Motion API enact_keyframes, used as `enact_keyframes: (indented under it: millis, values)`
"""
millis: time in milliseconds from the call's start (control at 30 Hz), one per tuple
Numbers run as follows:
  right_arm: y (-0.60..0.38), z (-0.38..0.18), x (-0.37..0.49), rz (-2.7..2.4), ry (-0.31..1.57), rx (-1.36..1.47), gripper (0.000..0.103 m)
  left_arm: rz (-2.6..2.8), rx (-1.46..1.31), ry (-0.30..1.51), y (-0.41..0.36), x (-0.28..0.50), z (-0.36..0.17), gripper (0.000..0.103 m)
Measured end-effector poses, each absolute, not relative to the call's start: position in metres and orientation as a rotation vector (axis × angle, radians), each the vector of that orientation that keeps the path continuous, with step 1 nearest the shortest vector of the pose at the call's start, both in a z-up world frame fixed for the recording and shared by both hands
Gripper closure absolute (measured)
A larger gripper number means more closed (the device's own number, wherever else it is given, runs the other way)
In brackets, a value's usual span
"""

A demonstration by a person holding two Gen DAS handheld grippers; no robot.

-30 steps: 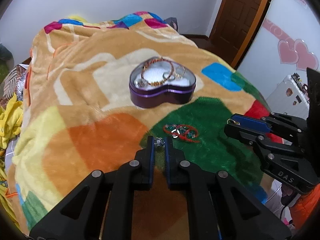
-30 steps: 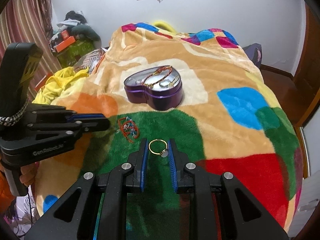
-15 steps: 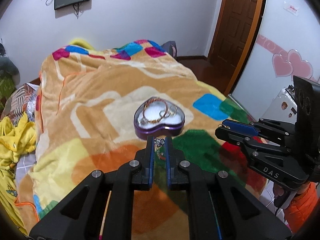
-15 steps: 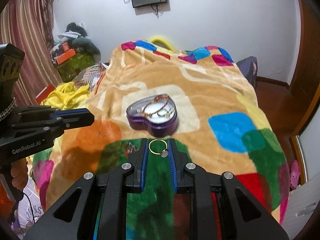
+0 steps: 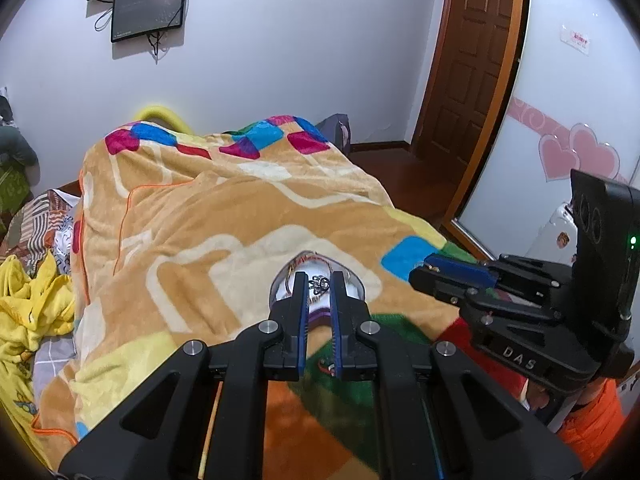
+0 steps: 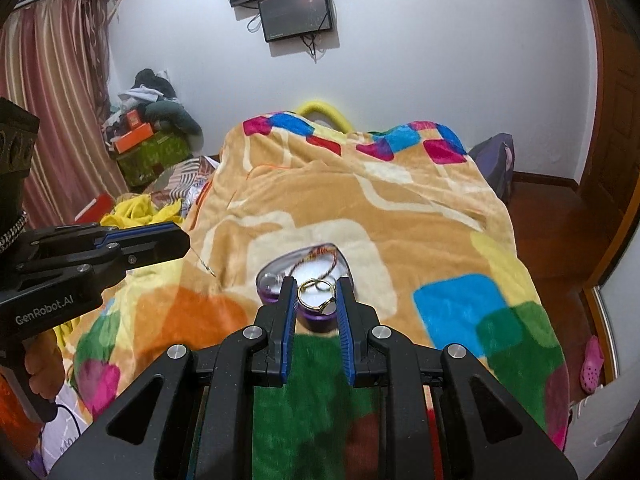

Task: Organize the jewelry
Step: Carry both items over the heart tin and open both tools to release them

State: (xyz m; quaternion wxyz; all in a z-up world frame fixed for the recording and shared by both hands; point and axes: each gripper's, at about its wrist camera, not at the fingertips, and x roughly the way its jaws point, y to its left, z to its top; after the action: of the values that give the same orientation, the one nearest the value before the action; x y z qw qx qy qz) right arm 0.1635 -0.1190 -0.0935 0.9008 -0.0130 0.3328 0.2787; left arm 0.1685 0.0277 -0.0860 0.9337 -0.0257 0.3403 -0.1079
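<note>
The heart-shaped purple box point(image 6: 276, 280) sits open near the middle of the blanket point(image 6: 400, 216) w/ a red-gold bangle point(image 6: 320, 258) plus other bits already in it, so part of the job looks done. Right gripper point(image 6: 317, 300) is clamped on a gold ring point(image 6: 314, 298), left gripper point(image 5: 319, 285) pinches a small silver charm point(image 5: 319, 283); both hover just short of the box, not yet dropped. A red beaded piece point(image 5: 326, 366) lies on the green patch toward the near edge, prob. next to collect.
</note>
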Motion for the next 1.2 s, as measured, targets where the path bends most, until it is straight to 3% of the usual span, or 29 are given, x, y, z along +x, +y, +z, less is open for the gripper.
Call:
enact_keyframes:
  millis: [1200]
  values:
    - [-0.09, -0.146, 0.217, 0.612, 0.853, -0.09, 0.085, -0.247, -0.168, 0.889, 0.041, 0.243, -0.159, 0.094]
